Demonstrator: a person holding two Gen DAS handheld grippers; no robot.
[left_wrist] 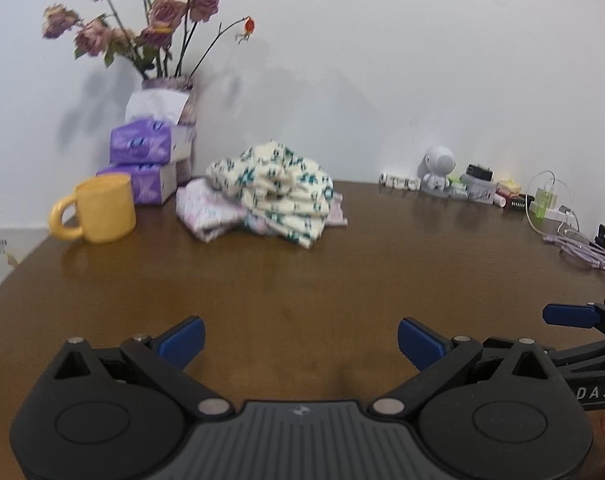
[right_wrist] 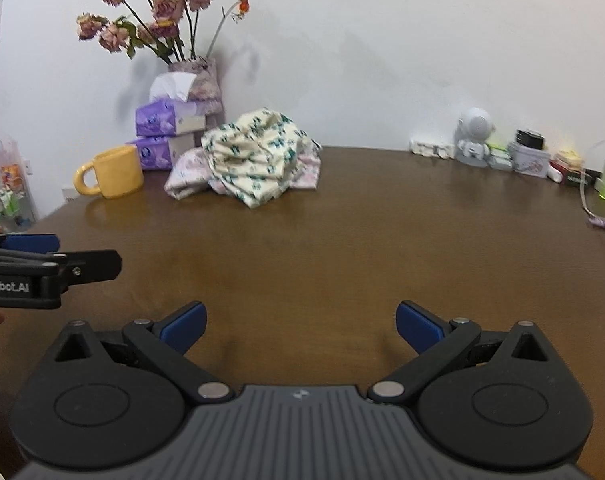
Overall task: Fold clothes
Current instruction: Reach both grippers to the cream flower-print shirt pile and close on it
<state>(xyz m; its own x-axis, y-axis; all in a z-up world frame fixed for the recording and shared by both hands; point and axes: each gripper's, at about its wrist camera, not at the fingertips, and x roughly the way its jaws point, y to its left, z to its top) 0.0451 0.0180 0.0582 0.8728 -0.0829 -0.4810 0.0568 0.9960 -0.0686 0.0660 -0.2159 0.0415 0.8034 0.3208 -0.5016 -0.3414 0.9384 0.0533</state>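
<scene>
**Clothes heaped at the back of the bench, both tongs empty**

Two garments lie together at the far side of the brown bench (left_wrist: 302, 280), close to the wall and just beside the yellow mug (left_wrist: 98, 208) and the stacked purple tissue packs (left_wrist: 142, 160). On top is a cream garment with a teal print (left_wrist: 278, 188) — bunched and rumpled, with loose folds and no flat edges, so it does not lie folded. Under it a pale pink patterned garment (left_wrist: 206, 212) lies flatter, with layered edges showing at its near side; it looks at least partly folded, though much of it is hidden by the cream piece. By my reading the cream garment is left to fold, and the pink one cannot be settled.

The left tongs (left_wrist: 301, 340) are spread wide and hold nothing, low over the bare near part of the bench. The right tongs (right_wrist: 301, 326) are likewise wide apart and empty — both well short of the clothes.
</scene>
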